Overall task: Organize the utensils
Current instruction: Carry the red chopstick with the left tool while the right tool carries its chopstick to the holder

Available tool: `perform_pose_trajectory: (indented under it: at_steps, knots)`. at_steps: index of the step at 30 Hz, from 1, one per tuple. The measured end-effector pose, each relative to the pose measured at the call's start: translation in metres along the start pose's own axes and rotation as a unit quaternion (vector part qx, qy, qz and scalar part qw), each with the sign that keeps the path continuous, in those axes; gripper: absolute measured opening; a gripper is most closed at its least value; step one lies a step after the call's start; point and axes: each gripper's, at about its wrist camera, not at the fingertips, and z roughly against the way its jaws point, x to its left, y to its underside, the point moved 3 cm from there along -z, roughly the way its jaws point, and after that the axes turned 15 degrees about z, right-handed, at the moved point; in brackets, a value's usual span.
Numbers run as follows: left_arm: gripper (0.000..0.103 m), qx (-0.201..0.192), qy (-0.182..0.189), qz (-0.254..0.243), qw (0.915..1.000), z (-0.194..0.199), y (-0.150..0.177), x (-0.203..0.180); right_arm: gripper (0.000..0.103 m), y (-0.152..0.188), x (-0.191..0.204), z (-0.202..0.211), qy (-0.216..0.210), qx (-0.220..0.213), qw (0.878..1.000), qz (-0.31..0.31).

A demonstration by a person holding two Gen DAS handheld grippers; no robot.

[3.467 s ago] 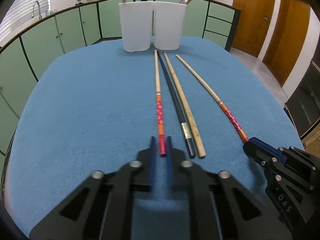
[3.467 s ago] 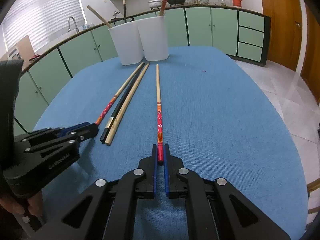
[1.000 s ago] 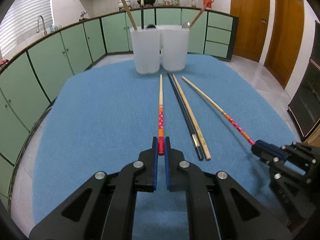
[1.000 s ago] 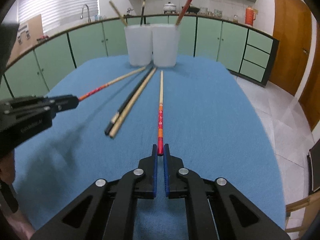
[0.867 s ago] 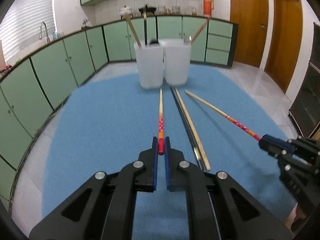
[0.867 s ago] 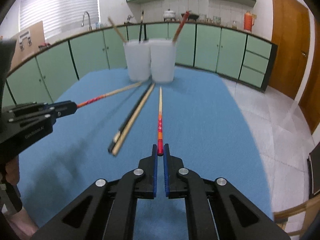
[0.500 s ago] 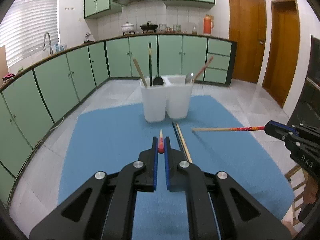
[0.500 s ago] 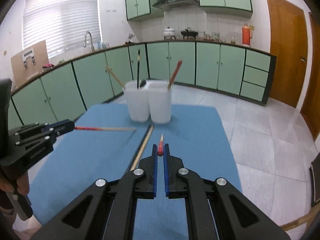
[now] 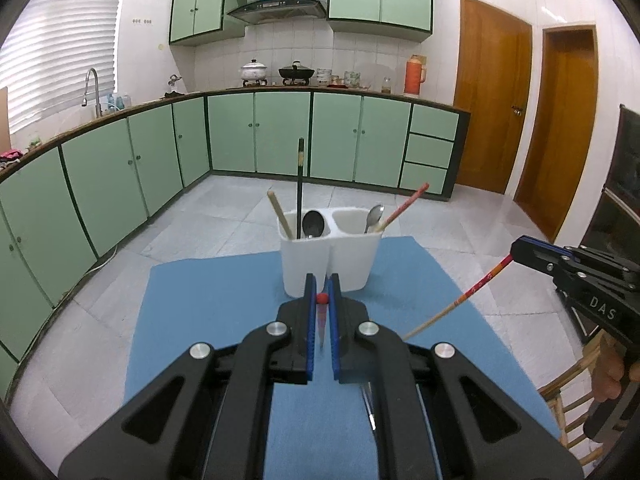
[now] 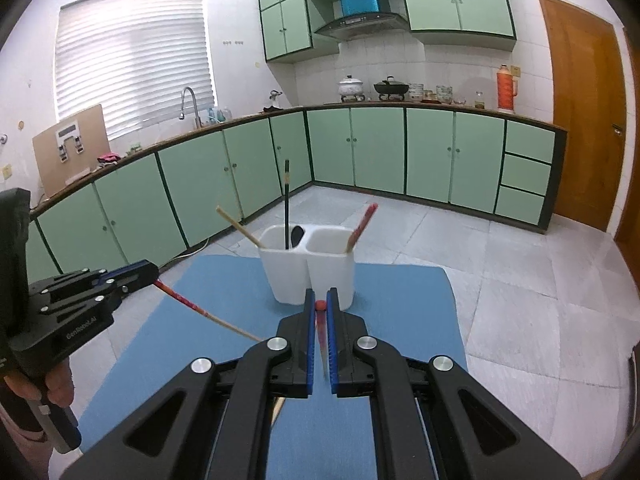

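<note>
My left gripper [image 9: 321,286] is shut on a red-ended chopstick [image 9: 321,299] that hangs down below the fingers. My right gripper [image 10: 319,298] is shut on another red-ended chopstick [image 10: 320,305], also hanging down. Both are held high above the blue table mat [image 9: 208,300]. The white two-compartment holder [image 9: 328,258] stands at the mat's far edge, ahead of both grippers. Its left compartment holds a bamboo chopstick, a black chopstick and a dark spoon. Its right compartment holds a metal spoon and a red chopstick. In the right wrist view the holder [image 10: 308,268] sits just beyond my fingers.
A black and a bamboo chopstick [image 9: 370,408] lie on the mat, mostly hidden under my left gripper. Green cabinets [image 9: 280,136] run around the room. A wooden chair [image 9: 576,404] stands by the mat's right edge. The tiled floor surrounds the table.
Both grippers rose well above the table with their chopsticks. The chopsticks swung from lying flat to hanging steeply down. The holder now appears lower and from above.
</note>
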Motion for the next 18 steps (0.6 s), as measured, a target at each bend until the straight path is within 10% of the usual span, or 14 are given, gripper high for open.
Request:
perform_pose_trajectory:
  at_steps: [18]
  knots:
    - [0.005, -0.037, 0.02, 0.004, 0.9991, 0.009, -0.042, -0.008, 0.005, -0.05, -0.018, -0.006, -0.012, -0.045, 0.999, 0.014]
